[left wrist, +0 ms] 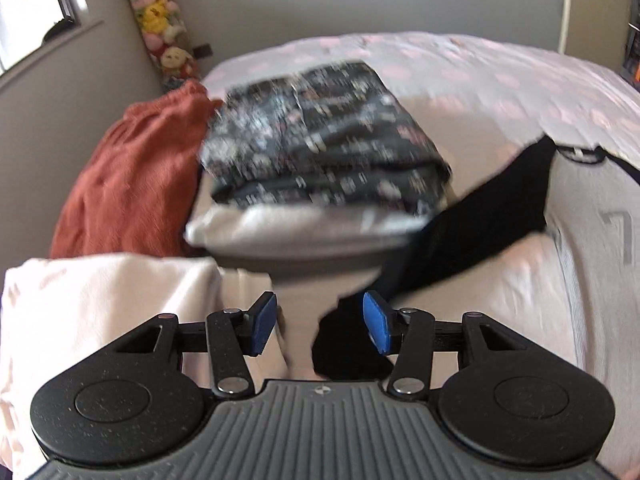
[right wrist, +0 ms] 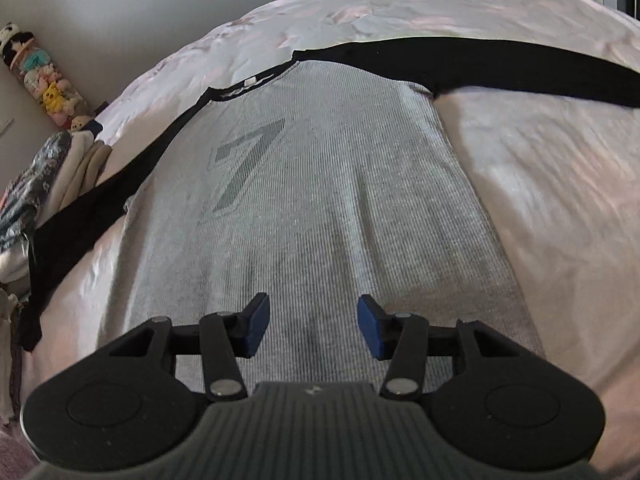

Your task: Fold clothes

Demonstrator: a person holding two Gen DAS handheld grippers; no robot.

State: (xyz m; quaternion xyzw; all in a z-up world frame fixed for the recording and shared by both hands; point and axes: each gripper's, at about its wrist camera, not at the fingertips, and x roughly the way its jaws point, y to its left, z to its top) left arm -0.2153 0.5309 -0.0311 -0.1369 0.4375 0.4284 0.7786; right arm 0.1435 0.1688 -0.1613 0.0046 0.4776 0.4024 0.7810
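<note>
Bedroom surface: your workspace is a bed (right wrist: 520, 184) with a pale pink cover, a grey wall behind it and a column of plush toys (left wrist: 162, 20) in the far corner.
Garment in hand's reach: a grey ribbed shirt (right wrist: 328, 208) with black sleeves and a printed 7 lies flat, front up, sleeves spread to both sides.
Left gripper (left wrist: 320, 328): your blue pads stand apart with nothing between them; the cuff of the black left sleeve (left wrist: 472, 216) lies just beneath and beside the right-hand pad, not clamped.
Right gripper (right wrist: 313, 326): fingers apart, empty, poised over the lower middle of the shirt body.
Done, by the look of it: a stack of folded clothes (left wrist: 320, 152) sits to your left, a dark patterned piece on top of white ones; a rust-red garment (left wrist: 132, 176) and a cream one (left wrist: 100, 312) lie beside it.
Left to do: the grey shirt shows no fold yet; sleeves, then body, probably remain.
Edges and room: open cover lies right of the shirt and beyond its collar; on the left the sleeve runs close to the stack, so you have little slack there.
</note>
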